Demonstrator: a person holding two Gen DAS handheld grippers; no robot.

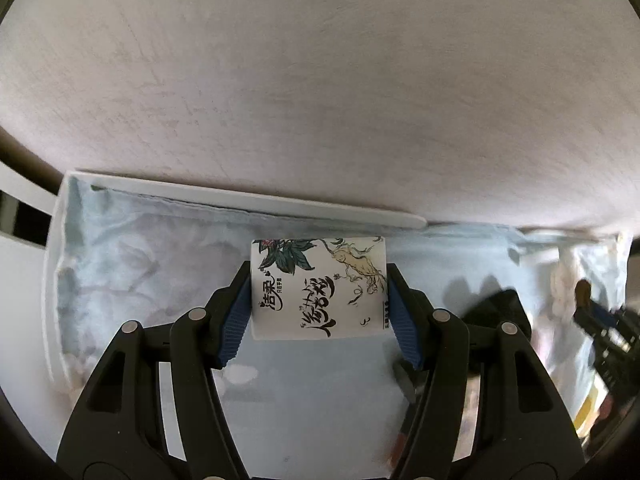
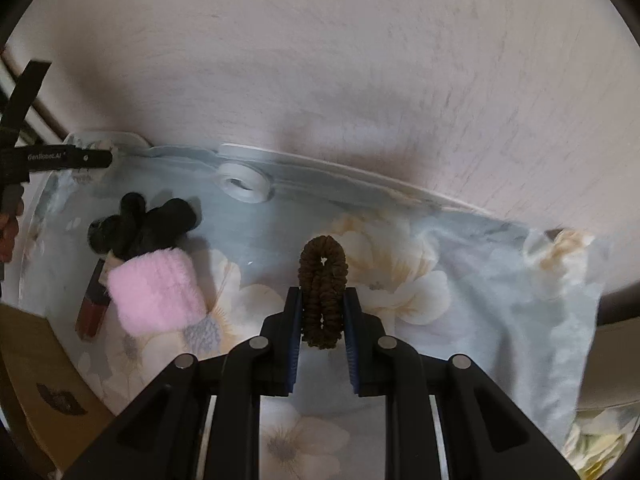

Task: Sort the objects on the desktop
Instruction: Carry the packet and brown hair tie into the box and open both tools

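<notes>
Mid-sort, both grippers are loaded: the left gripper (image 1: pixel 320 304) clamps a printed tissue pack (image 1: pixel 318 288) between its pads, while the right gripper (image 2: pixel 323 312) pinches a brown scrunchie (image 2: pixel 323 292), both apparently lifted above the floral cloth (image 2: pixel 460 280) for carrying.

Your right gripper (image 1: pixel 600 320) shows only as a blur at the left wrist view's right edge. In the right wrist view, the pink fuzzy item (image 2: pixel 154 292) hides part of the black clip (image 2: pixel 140 224) and the red tube (image 2: pixel 92 304). The left gripper (image 2: pixel 60 159) is cut off at that frame's left edge.
</notes>
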